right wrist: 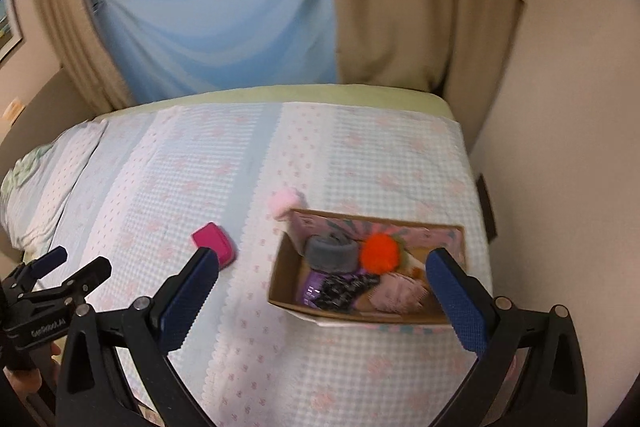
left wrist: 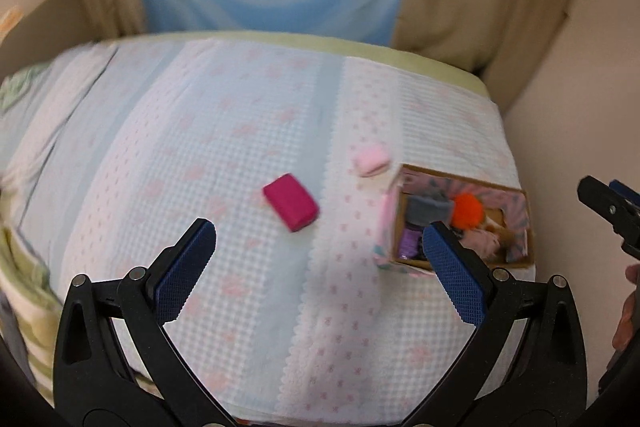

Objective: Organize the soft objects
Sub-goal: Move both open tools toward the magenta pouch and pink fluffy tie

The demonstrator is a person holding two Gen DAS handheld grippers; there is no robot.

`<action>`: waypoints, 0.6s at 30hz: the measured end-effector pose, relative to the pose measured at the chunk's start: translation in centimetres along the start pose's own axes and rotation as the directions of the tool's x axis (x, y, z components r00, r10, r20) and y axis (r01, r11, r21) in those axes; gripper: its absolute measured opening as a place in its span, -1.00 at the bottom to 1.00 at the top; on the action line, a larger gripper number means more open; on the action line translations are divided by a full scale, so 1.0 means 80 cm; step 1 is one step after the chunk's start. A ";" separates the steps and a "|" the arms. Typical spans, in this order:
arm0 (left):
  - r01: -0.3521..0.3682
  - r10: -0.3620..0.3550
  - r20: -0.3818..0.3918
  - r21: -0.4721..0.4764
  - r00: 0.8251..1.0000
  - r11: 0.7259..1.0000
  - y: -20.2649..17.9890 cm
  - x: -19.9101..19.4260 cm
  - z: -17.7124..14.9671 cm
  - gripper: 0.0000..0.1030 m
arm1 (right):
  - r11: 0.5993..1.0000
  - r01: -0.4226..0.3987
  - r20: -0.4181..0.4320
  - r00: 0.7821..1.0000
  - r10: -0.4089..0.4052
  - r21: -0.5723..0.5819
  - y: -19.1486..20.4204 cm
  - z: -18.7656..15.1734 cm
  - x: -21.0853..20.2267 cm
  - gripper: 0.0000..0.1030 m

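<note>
1. Far left, the left gripper [left wrist: 320, 239] hangs above the bedspread [left wrist: 200, 147], its jaws spread wide and holding nothing.
2. Next along, the magenta block [left wrist: 291, 207] lies loose on the cloth, straight ahead of those open jaws and a little beyond the fingertips. Its long axis runs on a diagonal, from the far left down toward the near right, so I'd say the jaws want a slight twist to close across the short sides.
3. Right of that, the pale pink puff [left wrist: 370, 159] sits against the far left corner of the cardboard box [left wrist: 404, 265], outside it; whether it touches, I can't tell.
4. The box itself already holds a grey roll [right wrist: 331, 251], an orange pom-pom [right wrist: 379, 251] and other soft pieces.
5. Far right, the right gripper [right wrist: 322, 273] is also wide apart and empty, poised over the box. The magenta block [right wrist: 214, 245] peeks past its left finger, so the left gripper looks better placed for the pick.
</note>
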State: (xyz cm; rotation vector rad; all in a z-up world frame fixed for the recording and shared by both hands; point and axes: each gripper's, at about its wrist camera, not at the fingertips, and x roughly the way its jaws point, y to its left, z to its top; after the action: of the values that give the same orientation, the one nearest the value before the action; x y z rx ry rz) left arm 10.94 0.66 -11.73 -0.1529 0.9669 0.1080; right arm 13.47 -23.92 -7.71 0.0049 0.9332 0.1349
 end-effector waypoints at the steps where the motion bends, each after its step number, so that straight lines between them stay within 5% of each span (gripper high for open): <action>1: -0.005 0.004 -0.005 -0.021 1.000 1.000 0.009 0.006 0.001 1.00 | 1.000 -0.007 -0.001 1.000 0.007 -0.014 0.007 0.004 0.007 1.00; 11: -0.012 -0.003 -0.082 -0.173 0.997 0.985 0.060 0.107 0.018 1.00 | 0.988 -0.054 -0.093 0.995 0.041 -0.142 0.077 0.058 0.135 1.00; 18: -0.025 -0.019 -0.177 -0.242 0.984 0.970 0.063 0.237 0.026 1.00 | 0.975 -0.053 -0.240 0.971 -0.001 -0.218 0.099 0.077 0.275 1.00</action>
State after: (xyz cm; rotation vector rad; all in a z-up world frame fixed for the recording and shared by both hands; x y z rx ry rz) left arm 22.52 6.42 -26.65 -0.3923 1.1308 0.2191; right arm 30.44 -13.12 -21.12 -0.2110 1.1551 0.2686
